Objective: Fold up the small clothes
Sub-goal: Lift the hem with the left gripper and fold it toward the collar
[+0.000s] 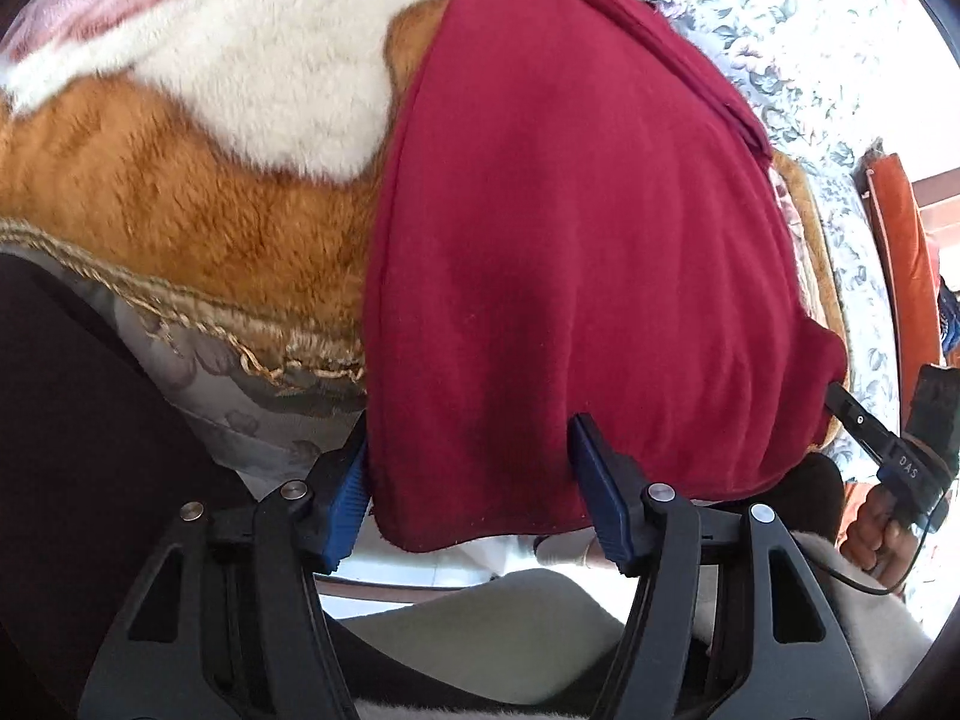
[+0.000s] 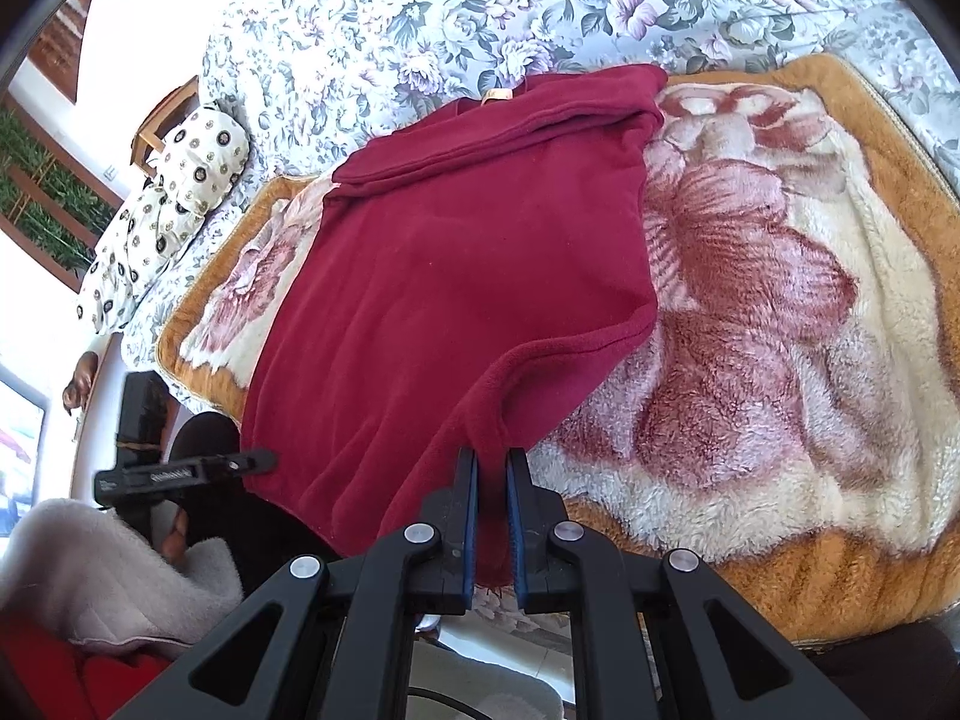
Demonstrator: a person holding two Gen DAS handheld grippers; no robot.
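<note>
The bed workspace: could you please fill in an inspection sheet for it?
Surface: plush blanket over floral sheet.
Job's things: red garment spread flat, top folded, hem at near edge.
Clutter: patterned pillow far left.
Grippers: left hand-held gripper open astride the hem; right hand-held gripper shut on the hem.
Cables: black cable by the right hand.
Surroundings: bright floor, wooden furniture.

Bright daylight, blown-out white at both views' lower side edges. Heavy fisheye bending, dark corner vignette. Fluffy orange-and-cream flowered blanket [image 1: 198, 138] slightly soft in left view; soft shadows, no harsh glare.
</note>
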